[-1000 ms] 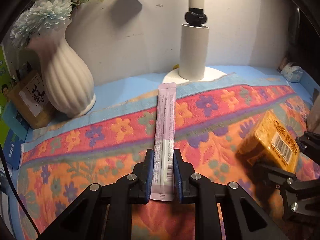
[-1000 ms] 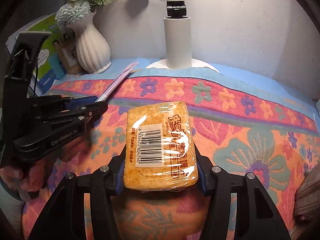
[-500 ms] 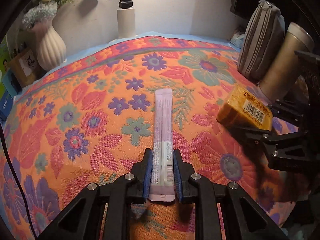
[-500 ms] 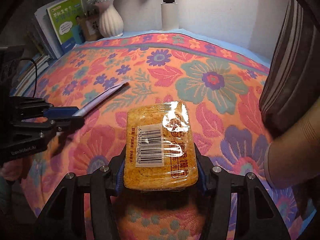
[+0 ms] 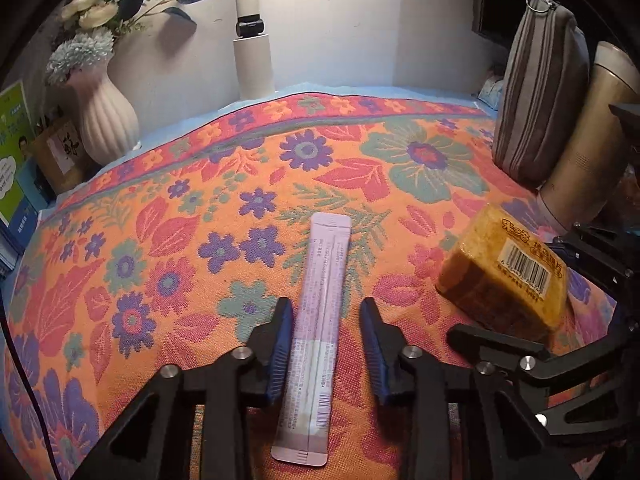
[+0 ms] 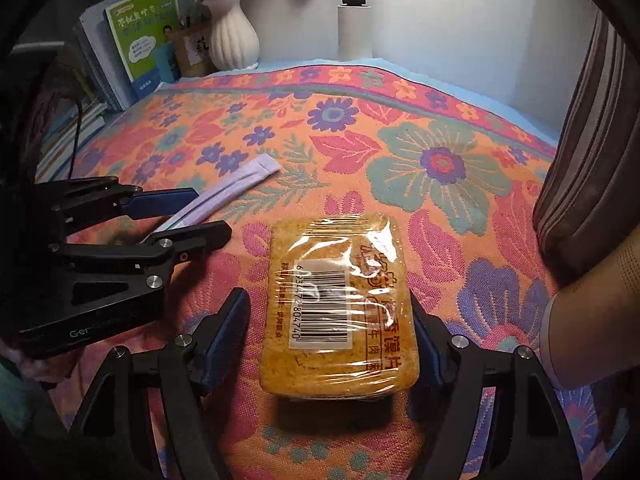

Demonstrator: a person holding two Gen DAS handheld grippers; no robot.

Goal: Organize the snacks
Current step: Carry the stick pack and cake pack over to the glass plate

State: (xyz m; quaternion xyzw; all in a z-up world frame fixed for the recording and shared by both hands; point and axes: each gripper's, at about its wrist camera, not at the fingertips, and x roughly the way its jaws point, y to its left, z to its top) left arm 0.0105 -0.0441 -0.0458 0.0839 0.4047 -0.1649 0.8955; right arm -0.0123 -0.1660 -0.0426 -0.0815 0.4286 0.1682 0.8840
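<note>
A flowered orange cloth covers the table, with a white ribbed vase and a white lamp post at the back wall. My left gripper has just been opening: its jaws stand narrowly apart, and the long purple sachet lies flat on the cloth between them, clear of both pads. My right gripper has likewise just been opening; the wrapped yellow snack cake rests on the cloth between its spread jaws, with a gap on the left side.
</note>
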